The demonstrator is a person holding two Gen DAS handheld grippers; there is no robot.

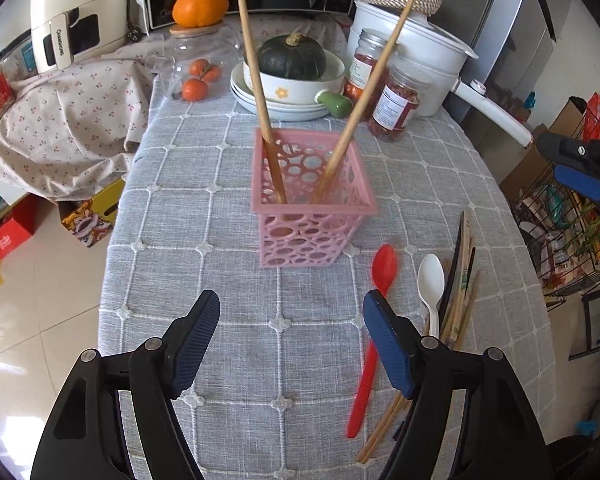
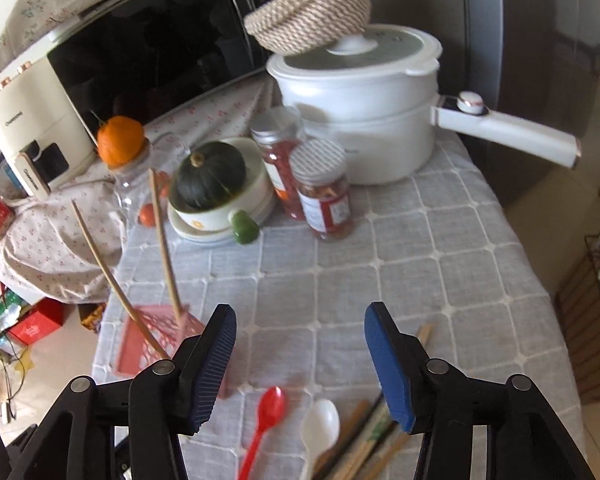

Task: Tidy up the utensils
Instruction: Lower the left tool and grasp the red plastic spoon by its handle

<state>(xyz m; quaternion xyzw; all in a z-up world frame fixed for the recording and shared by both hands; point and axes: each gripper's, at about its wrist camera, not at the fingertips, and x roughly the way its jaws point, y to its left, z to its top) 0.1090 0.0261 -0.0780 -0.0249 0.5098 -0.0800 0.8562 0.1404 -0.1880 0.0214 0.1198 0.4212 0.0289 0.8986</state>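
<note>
At the near edge of the tabletop, the left tool hangs released over bare checked cloth, nothing between its pads. At about three o'clock from it lie the red spoon, the white spoon and a loose bundle of chopsticks, overlapping one another. The right tool is also spread wide and empty, poised above the same pile, which shows at six o'clock in its view.

Farther off, at twelve o'clock from the left tool, stands the pink basket, with two wooden chopsticks leaning to opposite corners.

Beyond it, bowls, jars and a white pot crowd the far end.

The risks, as I judge them: the chopsticks lie crossed and touching the spoons, so a grab could pinch several at once or flick a neighbour off the edge at three o'clock. The basket looks light; a utensil pushed in against the leaning sticks could tip it.
</note>
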